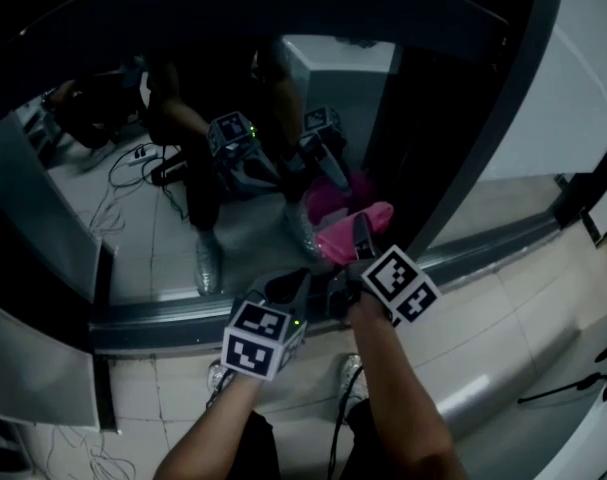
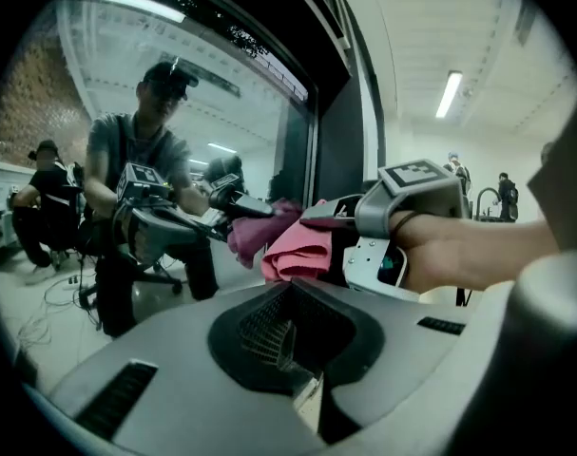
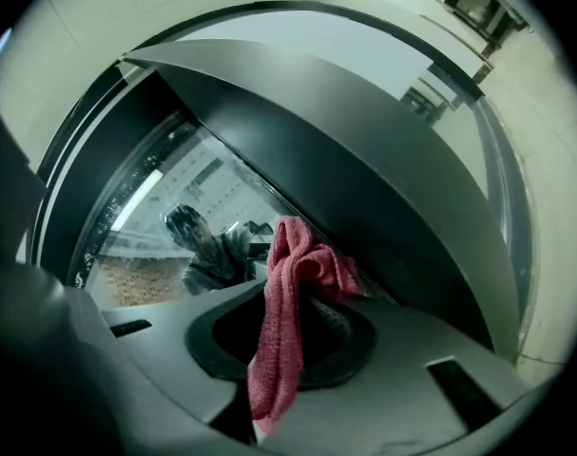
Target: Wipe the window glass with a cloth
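Right gripper (image 1: pixel 363 255): jaws clamped on the pink cloth (image 3: pixel 280 331). Cloth: bunched terry, one end hanging loose below the jaws, the upper wad against the window glass (image 1: pixel 173 198), low on the pane beside the dark frame (image 1: pixel 463 138). Left gripper (image 2: pixel 288 335): jaws together, nothing between them, just beside the right gripper above the grey sill (image 1: pixel 153 320). Glass mirrors both grippers and the cloth.
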Demonstrator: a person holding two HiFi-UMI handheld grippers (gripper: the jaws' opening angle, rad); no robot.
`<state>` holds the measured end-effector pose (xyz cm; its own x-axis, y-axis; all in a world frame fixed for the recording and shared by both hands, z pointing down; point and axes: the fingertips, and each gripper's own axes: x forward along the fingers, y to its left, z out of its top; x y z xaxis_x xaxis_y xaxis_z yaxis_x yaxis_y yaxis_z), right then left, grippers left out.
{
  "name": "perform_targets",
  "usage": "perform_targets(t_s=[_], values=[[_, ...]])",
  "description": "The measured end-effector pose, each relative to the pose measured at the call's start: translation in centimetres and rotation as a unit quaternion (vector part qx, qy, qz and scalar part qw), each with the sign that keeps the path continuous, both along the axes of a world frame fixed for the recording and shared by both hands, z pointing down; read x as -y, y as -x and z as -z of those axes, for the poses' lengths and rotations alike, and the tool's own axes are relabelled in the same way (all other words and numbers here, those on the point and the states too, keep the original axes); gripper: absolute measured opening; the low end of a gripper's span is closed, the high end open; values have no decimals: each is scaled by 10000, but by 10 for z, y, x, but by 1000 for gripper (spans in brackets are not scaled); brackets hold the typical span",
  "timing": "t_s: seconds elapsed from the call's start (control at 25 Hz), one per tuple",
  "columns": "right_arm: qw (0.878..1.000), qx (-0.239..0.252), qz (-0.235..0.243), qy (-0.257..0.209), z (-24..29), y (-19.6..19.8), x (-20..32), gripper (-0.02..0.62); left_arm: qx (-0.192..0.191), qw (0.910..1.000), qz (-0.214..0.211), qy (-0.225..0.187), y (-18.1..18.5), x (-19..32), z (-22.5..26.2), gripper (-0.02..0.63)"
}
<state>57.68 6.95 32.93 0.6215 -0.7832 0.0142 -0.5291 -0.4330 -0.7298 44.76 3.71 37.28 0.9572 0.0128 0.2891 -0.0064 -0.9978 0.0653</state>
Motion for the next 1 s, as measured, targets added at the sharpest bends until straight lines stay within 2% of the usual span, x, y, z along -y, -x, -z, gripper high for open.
perform_targets(t_s=[0.4,1.0], values=[[9962,-820,65,-280,116,3,4,52,-400,9989,70,-251,11,5,62,0],[9842,-1583,85,-789,242,9,-3,52,-664,9962,174,-527,29,9,119,0]])
